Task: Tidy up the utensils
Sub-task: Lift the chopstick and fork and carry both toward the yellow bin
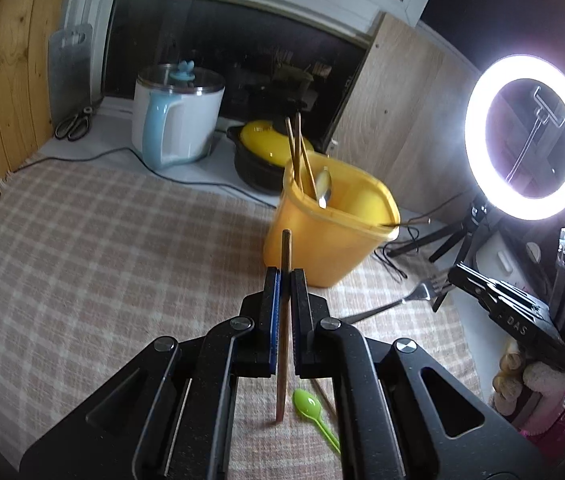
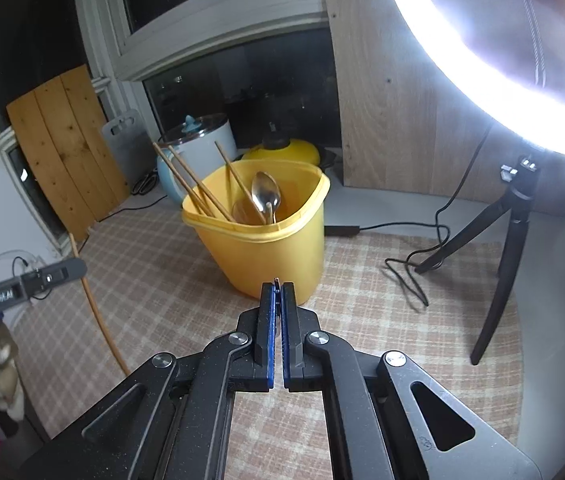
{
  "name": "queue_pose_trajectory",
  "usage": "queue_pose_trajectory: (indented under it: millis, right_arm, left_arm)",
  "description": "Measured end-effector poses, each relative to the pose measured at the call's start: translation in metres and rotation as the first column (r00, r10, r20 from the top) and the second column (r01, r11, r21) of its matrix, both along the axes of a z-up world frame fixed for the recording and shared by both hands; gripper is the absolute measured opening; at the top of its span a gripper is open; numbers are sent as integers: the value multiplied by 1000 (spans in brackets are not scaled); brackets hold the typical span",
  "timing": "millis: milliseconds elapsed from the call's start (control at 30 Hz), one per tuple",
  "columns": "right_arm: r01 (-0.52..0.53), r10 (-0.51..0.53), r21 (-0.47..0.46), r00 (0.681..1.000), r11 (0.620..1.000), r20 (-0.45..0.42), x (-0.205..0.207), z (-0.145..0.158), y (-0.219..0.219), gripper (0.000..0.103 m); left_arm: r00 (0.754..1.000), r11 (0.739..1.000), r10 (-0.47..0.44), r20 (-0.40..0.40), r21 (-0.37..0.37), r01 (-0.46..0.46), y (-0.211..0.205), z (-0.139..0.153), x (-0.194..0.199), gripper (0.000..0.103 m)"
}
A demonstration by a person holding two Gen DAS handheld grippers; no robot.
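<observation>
Checked tablecloth (image 1: 102, 240) by a dark window; utensils half sorted.

Yellow tub (image 1: 330, 232) already holds chopsticks and a metal spoon (image 2: 266, 196); left gripper (image 1: 286, 276) clamps a chopstick (image 1: 285, 320) upright, near the tub; right gripper (image 2: 278, 288) pinches a fork (image 1: 402, 300); a green spoon (image 1: 312, 406) lies on the cloth, not yet collected.

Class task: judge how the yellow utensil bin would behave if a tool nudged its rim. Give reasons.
The yellow utensil bin probably tips easily: it narrows toward its base and already leans. It looks like light, thin plastic, so it might slide on the checked cloth. The chopsticks rising above the rim would likely rattle or shift.
</observation>
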State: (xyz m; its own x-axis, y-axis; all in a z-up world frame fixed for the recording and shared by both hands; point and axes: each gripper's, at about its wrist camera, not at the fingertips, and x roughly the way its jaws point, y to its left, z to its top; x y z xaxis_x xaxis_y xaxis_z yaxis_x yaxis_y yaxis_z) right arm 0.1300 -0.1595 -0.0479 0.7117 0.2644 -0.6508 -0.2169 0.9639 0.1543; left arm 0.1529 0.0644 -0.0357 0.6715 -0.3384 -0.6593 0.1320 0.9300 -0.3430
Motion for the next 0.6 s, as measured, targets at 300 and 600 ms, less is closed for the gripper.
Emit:
queue_pose_trajectory:
  millis: [300, 600]
  right_arm:
    - [-12, 15, -38, 997, 999, 74, -11, 29, 1, 1]
    - [-48, 56, -60, 989, 997, 135, -11, 57, 10, 1]
  left_arm:
    - [998, 1000, 10, 59, -8, -9, 5, 23, 10, 3]
    - [991, 1000, 10, 134, -9, -9, 7, 54, 20, 3]
